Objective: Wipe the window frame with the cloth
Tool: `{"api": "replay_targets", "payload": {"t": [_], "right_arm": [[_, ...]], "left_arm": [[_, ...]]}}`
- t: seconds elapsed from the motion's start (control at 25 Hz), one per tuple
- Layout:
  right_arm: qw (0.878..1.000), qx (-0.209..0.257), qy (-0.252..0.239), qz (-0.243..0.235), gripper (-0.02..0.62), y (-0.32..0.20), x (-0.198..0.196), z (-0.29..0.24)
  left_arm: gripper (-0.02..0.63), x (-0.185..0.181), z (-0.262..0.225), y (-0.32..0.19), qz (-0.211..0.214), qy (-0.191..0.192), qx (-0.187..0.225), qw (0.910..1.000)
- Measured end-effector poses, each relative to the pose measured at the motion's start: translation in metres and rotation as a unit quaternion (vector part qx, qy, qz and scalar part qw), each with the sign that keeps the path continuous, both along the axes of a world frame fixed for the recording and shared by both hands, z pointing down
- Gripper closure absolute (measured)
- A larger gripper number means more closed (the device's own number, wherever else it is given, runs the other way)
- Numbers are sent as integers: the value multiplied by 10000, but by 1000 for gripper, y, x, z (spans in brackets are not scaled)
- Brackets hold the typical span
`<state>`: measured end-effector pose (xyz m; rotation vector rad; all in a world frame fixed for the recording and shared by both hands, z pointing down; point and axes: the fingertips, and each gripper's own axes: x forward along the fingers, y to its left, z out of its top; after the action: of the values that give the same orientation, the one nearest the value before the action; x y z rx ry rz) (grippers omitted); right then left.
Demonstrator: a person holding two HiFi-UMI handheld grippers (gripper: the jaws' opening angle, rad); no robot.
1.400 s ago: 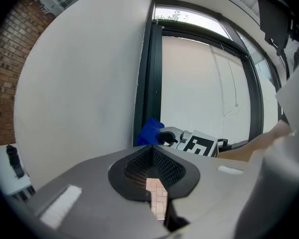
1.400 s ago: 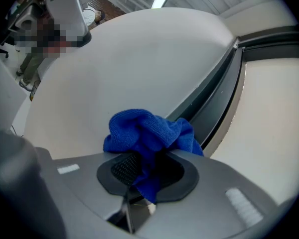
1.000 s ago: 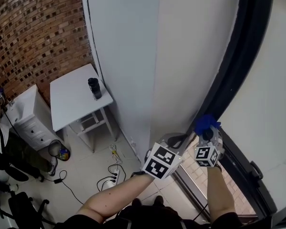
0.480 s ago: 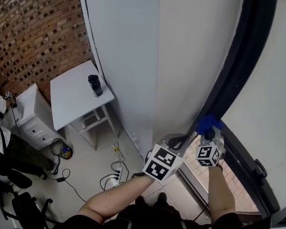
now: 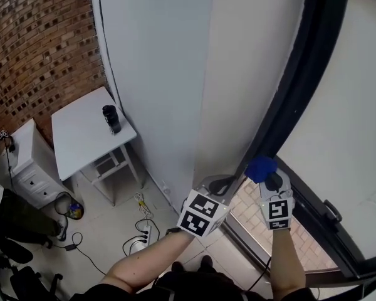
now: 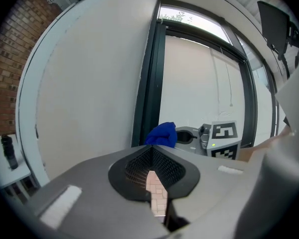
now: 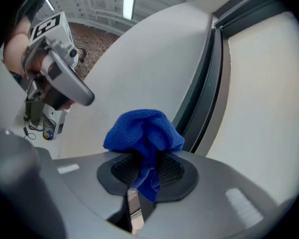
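A bunched blue cloth (image 7: 145, 133) sticks out of my right gripper (image 7: 145, 169), whose jaws are shut on it. In the head view the blue cloth (image 5: 261, 168) touches the dark window frame (image 5: 296, 99) low down, at my right gripper (image 5: 271, 180). The dark window frame (image 7: 205, 91) runs up just right of the cloth. My left gripper (image 5: 220, 185) hovers to the left, beside the white wall (image 5: 175, 74). Its jaws are shut with nothing between them (image 6: 152, 159). The blue cloth (image 6: 162, 134) and the other gripper show ahead in the left gripper view.
A white table (image 5: 81, 137) with a dark cup (image 5: 109, 118) stands below left by the brick wall (image 5: 31, 49). A white cabinet (image 5: 22, 162), cables and a power strip (image 5: 141, 234) lie on the floor. A window handle (image 5: 331, 212) juts out at the right.
The right gripper with the cloth has shifted slightly left and down along the frame's lower part. The view has swung, so the table now sits further left. The left gripper stays alongside.
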<state>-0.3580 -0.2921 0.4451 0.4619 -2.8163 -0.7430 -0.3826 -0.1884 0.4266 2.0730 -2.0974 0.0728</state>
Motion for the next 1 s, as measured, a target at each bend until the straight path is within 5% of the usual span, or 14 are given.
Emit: {"api": "replay_targets", "payload": {"t": [0.2,0.52,1.0], "right_arm": [[9960,-662,-562,-200,512,45,36,-38],[9682,-1863,-1625,384,512,53,129,-56],[9469,-2082,-2196,1085,511,35,277,-60]], "left_arm": [[612,7,-8,12,213,22,312,9993],[612,25,3,11,386,26,579,9976],[612,76,1,-3,224,172,508,9983]]}}
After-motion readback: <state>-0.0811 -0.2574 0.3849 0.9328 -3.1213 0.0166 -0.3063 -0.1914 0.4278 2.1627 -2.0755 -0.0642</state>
